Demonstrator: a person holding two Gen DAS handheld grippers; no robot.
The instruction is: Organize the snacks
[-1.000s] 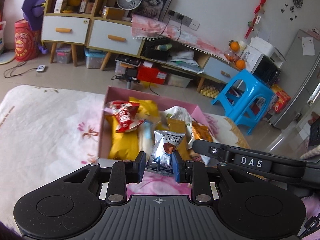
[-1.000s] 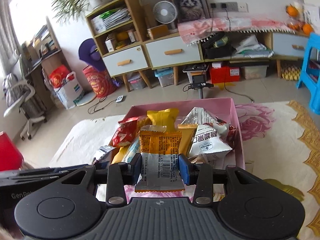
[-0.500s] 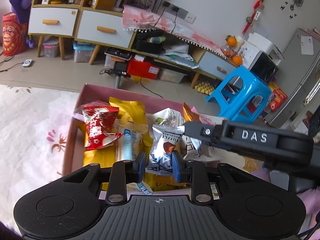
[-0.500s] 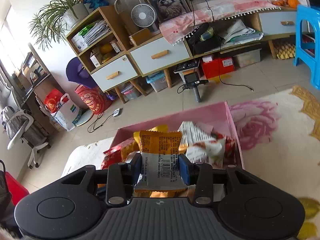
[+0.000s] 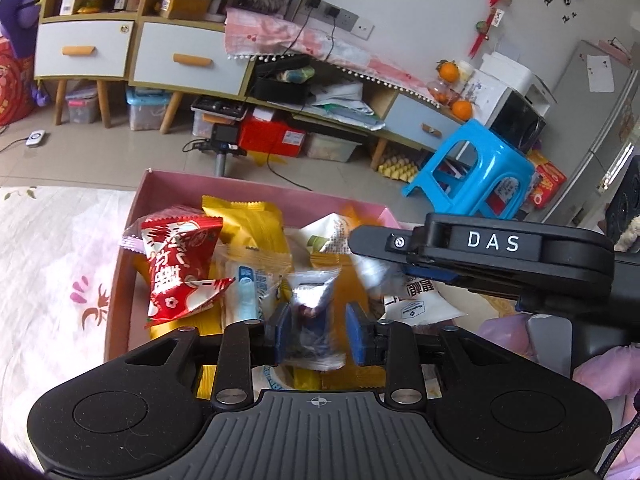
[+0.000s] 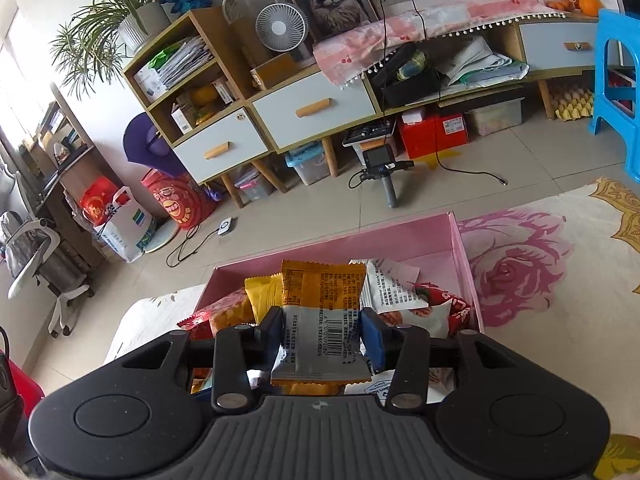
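Observation:
A pink box (image 5: 168, 188) (image 6: 460, 248) on the flowered cloth holds several snack packets. The jaws of my left gripper (image 5: 319, 334) are opening above the box. A silver and blue truffle packet (image 5: 314, 312) hangs blurred between them, with a gap at the right pad. My right gripper (image 6: 323, 336) is over the same box, and its jaws are starting to open. An orange and silver barcode packet (image 6: 324, 320) still fills the space between its pads. The right gripper's black body (image 5: 480, 252) crosses the left wrist view.
A red packet (image 5: 180, 264) and yellow packets (image 5: 244, 224) lie at the box's left, white ones (image 6: 392, 284) at its right. Beyond the table's far edge are tiled floor, a low cabinet (image 6: 304, 116), a small tripod (image 6: 384, 172) and a blue stool (image 5: 476, 172).
Both grippers moved forward over the pink box with their packets. The left jaws have parted and the truffle packet has slipped lower and blurred. The right one still carries the orange packet.

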